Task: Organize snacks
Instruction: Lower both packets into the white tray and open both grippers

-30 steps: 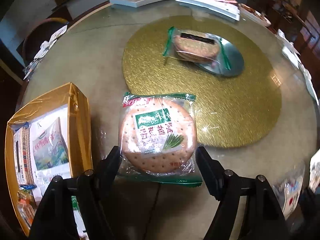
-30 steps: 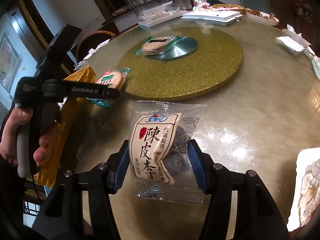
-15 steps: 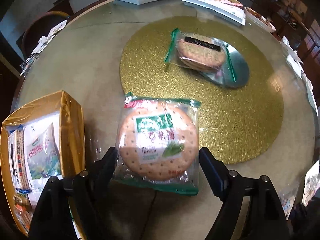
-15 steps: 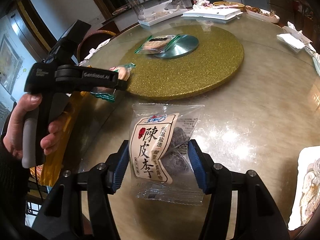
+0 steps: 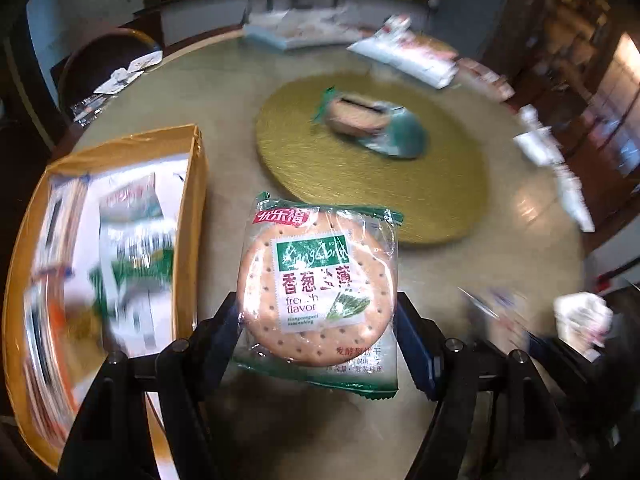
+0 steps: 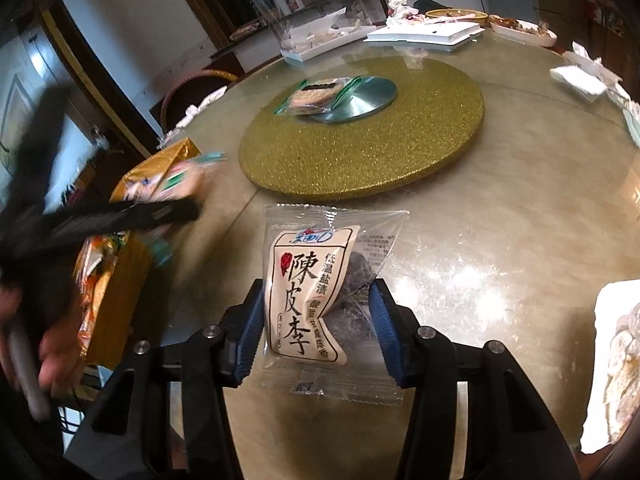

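A round scallion cracker packet (image 5: 320,264) hangs above the table (image 5: 224,92) between the pads of my left gripper (image 5: 316,304), whose jaws are closing and pressing on its sides. Just left of it stands an open gold box (image 5: 196,184) with several snack packets inside. In the right wrist view that gripper (image 6: 120,216) is a dark blur over the gold box (image 6: 160,160). My right gripper (image 6: 317,286) is closing on a cream plum packet (image 6: 296,320) that lies on the table; the pads touch its sides and the wrap buckles.
Another cracker packet (image 6: 316,96) lies partly on the metal disc of the gold turntable (image 6: 360,152) at mid-table. White trays (image 6: 424,34) and clear boxes line the far edge. A white tray (image 6: 612,360) sits at the right, and tissues (image 6: 580,76) lie beyond it.
The left gripper has closed on the cracker packet, lifted it off the table and swung toward the gold box. The right jaws have narrowed onto the plum packet; that hand stays put.
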Tool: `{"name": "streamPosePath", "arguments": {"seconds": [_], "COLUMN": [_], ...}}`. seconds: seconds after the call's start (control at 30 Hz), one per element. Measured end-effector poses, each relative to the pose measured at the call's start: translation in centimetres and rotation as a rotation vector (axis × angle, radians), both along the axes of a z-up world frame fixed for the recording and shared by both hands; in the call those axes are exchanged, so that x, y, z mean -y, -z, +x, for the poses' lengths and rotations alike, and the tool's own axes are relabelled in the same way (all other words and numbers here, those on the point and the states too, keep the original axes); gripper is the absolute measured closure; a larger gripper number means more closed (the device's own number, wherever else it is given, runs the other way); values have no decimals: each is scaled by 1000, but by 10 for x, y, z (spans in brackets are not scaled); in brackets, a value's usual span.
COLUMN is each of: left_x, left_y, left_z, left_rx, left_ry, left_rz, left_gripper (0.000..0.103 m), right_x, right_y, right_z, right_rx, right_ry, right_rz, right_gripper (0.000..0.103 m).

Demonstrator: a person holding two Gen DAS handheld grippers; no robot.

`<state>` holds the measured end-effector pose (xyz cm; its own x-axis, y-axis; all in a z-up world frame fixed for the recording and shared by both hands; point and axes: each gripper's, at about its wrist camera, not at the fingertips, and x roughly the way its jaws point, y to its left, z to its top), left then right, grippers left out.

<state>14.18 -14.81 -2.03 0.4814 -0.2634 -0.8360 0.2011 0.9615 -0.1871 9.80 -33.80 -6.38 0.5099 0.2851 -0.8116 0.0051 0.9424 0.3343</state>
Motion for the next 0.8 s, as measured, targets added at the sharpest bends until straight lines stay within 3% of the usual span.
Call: {"name": "streamPosePath", "arguments": {"seconds": [0.17, 0.3, 0.57, 0.8], "left_x": [-37, -91, -179, -215], "left_y": [-19, -42, -60, -26], "left_z": [-43, -55, -29, 35], "left_rx": [56, 133, 204, 113], "left_ry": [-44, -155, -321, -358], "left_rz": [-136, -194, -144, -103], "left_gripper": [30, 30, 30, 29], "right_x": [-20, -42, -111, -191], "right_y": [-8, -19, -48, -43], "right_z": [6, 8, 47, 121], "right_rx": [19, 39, 85, 63], "right_ry": [-43, -96, -215, -328], "right_rz": [25, 82, 138, 117], "right_gripper": [56, 60, 61, 61]}}
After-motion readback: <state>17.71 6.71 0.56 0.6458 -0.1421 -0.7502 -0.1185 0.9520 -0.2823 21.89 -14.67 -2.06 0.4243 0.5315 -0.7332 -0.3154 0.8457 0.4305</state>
